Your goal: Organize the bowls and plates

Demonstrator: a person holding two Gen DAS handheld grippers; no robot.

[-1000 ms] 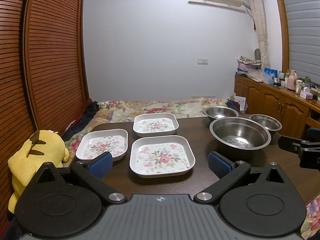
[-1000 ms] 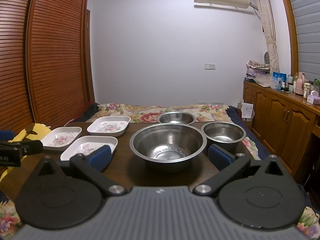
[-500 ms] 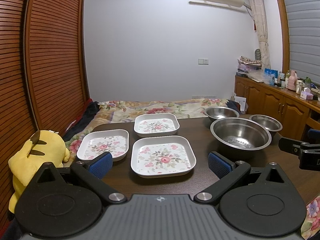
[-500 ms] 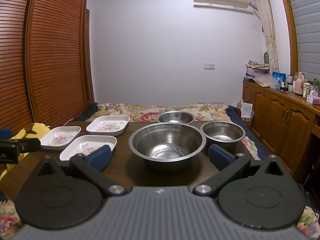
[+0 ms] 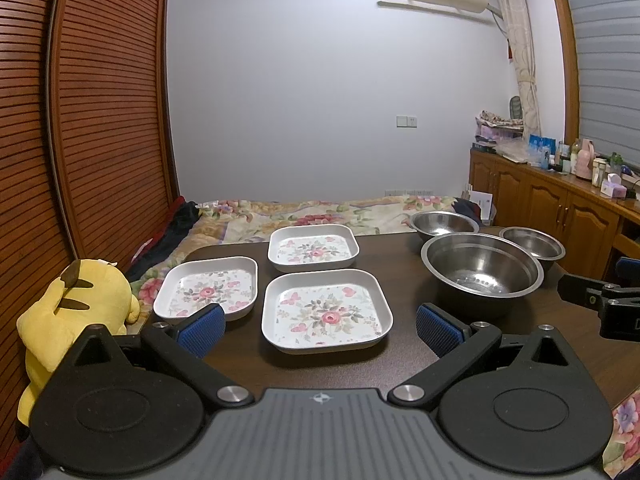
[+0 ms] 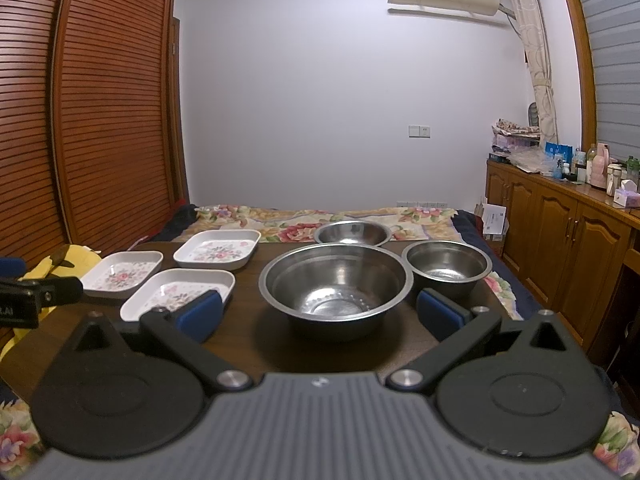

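Left wrist view, read from the left: a yellow plush [image 5: 76, 308] sits off the desk [image 5: 400, 364] edge, then three white floral plates lie apart on the dark top: the left plate [image 5: 208, 290], the near plate [image 5: 326, 312] and the far plate [image 5: 313, 247]. Further right stand three steel bowls, the big bowl [image 5: 482, 268] in front, a back bowl [image 5: 443, 222] and a small bowl [image 5: 532, 242] behind it. The left claw [image 5: 318, 326] is spread wide and holds nothing, hovering short of the near plate. At the far right edge part of the right claw shows.

Right wrist view gives the same spread; the right claw [image 6: 320, 314] is likewise spread and empty, lined up on the big bowl [image 6: 336, 280].

By the look of it, nothing is stacked yet: every plate and bowl sits alone, so the whole sorting seems left to do, likely plates into one pile and bowls nested.
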